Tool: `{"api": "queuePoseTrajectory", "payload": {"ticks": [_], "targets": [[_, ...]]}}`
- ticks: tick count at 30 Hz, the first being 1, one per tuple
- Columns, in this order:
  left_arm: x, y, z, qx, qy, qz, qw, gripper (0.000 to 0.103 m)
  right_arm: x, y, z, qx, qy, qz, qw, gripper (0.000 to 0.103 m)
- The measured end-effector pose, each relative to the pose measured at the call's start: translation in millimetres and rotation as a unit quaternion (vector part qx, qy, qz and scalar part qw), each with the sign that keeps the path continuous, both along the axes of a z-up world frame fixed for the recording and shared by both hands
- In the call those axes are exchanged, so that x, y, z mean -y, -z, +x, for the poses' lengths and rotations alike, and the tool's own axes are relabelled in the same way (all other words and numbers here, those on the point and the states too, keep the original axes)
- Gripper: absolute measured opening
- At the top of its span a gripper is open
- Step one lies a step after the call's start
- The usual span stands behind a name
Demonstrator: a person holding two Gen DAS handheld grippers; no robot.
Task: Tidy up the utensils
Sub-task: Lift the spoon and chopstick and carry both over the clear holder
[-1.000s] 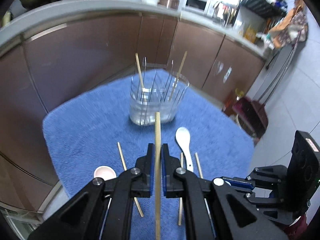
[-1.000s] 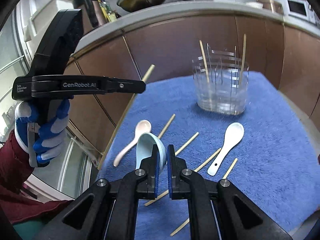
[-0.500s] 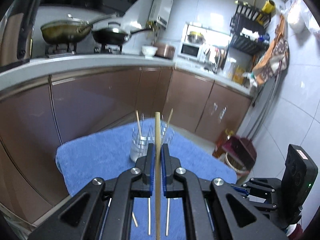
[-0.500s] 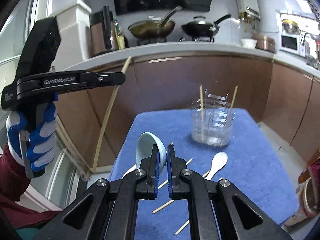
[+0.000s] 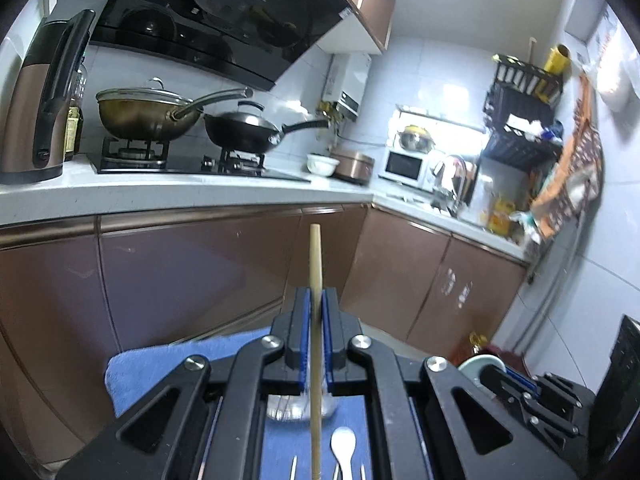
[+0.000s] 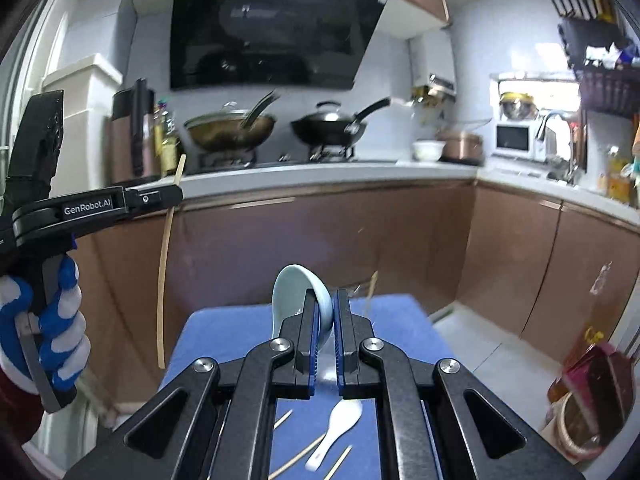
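Note:
My left gripper (image 5: 315,300) is shut on a wooden chopstick (image 5: 315,264) that stands upright, high above the blue towel (image 5: 160,360). It also shows in the right wrist view (image 6: 176,196) with the chopstick (image 6: 164,264) hanging down. My right gripper (image 6: 326,300) is shut on a pale blue ceramic spoon (image 6: 292,292). The clear utensil holder (image 5: 296,408) is mostly hidden behind my left fingers. A white spoon (image 6: 334,434) and loose chopsticks (image 6: 296,456) lie on the towel.
Brown cabinets (image 5: 180,272) and a counter with two pans (image 5: 240,132) stand behind the towel. A kettle (image 5: 36,112) is at far left. A bin and bottles (image 6: 588,400) stand on the floor at right.
Both grippers have risen and tilted up, so the towel and holder have dropped to the bottom of both views. Each still holds its item.

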State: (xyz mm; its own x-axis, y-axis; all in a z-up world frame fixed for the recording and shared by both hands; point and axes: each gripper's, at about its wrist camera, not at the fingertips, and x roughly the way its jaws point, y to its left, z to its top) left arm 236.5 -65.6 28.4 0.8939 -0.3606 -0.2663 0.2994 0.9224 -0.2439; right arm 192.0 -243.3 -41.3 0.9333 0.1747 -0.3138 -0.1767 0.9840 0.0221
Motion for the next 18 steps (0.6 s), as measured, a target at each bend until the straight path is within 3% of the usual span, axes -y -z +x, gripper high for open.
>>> {"api": "queuePoseTrajectory", "payload": {"ticks": [12,18], "targets": [[41,20,85,0.07,-0.063,-0.019,0.9953,0.005,13,7,97,0.053,0.062,-0.03,0.996,0.007],[56,51,133,0.064,-0.082,-0.023,0.9943,0.005,16,34,144,0.051,0.082,-0.048,0.994,0.007]]}}
